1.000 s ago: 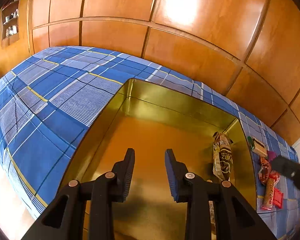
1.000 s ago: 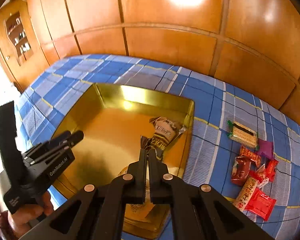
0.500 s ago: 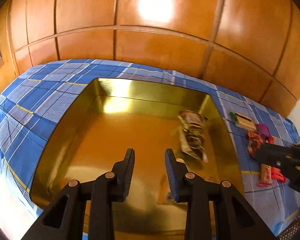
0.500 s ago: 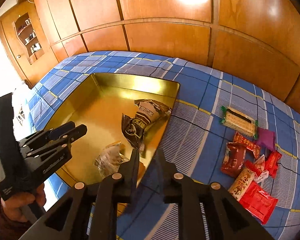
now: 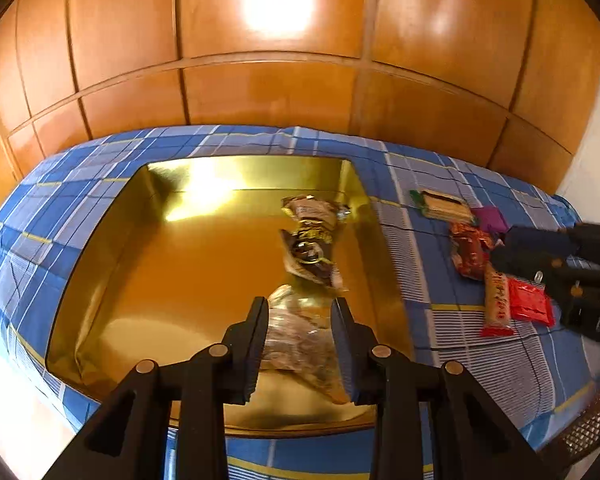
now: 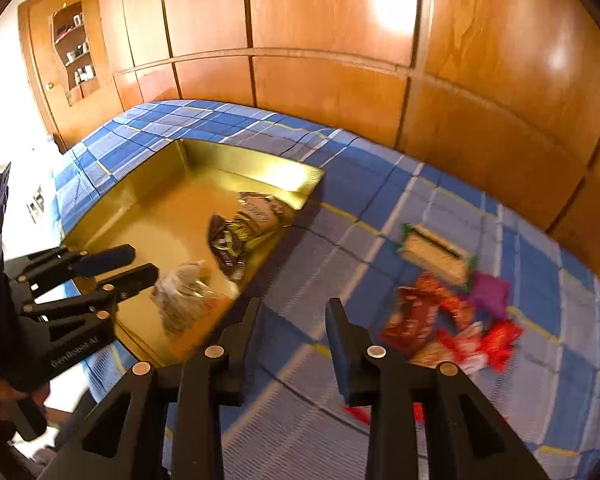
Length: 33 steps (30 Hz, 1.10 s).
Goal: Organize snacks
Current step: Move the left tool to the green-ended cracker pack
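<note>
A gold tray (image 5: pixel 112 248) lies on the blue checked cloth and also shows in the right wrist view (image 6: pixel 140 200). In it lie a dark brown packet (image 5: pixel 312 244) and a clear crinkled packet (image 5: pixel 300 332). My left gripper (image 5: pixel 300 316) is open and empty above the clear packet. My right gripper (image 6: pixel 292 316) is open and empty over the cloth, just right of the tray. Loose snacks lie to the right: a green-edged wafer pack (image 6: pixel 436 256), a purple packet (image 6: pixel 490 294), a dark red packet (image 6: pixel 412 320) and red packets (image 6: pixel 496 340).
Wooden wall panels (image 5: pixel 280 80) stand behind the cloth-covered surface. A wooden cabinet with a shelf niche (image 6: pixel 76 52) is at the far left. The right gripper shows in the left wrist view (image 5: pixel 564 264), over the loose snacks. A wicker edge (image 5: pixel 592 428) is at the lower right.
My right gripper opened, left the clear packet in the tray and moved right over the cloth toward the loose snacks. My left gripper swung right, staying open.
</note>
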Tool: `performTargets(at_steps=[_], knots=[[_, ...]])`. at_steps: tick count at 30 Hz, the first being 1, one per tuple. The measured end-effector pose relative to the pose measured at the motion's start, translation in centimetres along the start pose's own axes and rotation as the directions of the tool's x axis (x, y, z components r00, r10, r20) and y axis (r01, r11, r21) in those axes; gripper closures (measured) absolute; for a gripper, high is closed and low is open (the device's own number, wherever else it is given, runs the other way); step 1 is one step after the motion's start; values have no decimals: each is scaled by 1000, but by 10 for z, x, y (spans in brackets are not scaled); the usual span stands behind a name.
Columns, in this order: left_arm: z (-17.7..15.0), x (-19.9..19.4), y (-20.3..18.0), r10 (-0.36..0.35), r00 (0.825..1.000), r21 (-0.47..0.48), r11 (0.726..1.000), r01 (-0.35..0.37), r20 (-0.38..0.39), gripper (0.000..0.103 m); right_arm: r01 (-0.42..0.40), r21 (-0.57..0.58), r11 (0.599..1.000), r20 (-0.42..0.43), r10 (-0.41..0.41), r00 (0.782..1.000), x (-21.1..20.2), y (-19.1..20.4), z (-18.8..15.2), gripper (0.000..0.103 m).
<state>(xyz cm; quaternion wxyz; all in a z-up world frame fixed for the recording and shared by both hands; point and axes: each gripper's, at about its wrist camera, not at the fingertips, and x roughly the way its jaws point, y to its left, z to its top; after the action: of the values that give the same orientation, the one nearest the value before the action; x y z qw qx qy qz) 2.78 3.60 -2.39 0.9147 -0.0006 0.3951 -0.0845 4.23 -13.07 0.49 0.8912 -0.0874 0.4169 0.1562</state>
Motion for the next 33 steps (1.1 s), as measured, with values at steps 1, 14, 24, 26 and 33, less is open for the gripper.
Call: performTargets(at_steps=[1, 14, 24, 26, 33], knots=[[1, -1, -3, -3, 1000, 8, 1000, 3, 1, 70, 13, -2, 1000, 4, -13, 1000, -4, -8, 0, 71], [6, 3, -63, -47, 997, 126, 991, 54, -53, 64, 256, 120, 959, -41, -253, 967, -28, -158, -25, 69], [36, 29, -104, -174, 973, 147, 969, 196, -154, 64, 313, 417, 853, -167, -267, 949, -17, -271, -80, 69], [48, 39, -112, -188, 967, 145, 966, 214, -171, 64, 307, 454, 836, -170, -256, 951, -16, -278, -80, 69], [99, 94, -160, -111, 971, 372, 910, 185, -211, 52, 255, 524, 812, -160, -200, 967, -17, -289, -81, 69]])
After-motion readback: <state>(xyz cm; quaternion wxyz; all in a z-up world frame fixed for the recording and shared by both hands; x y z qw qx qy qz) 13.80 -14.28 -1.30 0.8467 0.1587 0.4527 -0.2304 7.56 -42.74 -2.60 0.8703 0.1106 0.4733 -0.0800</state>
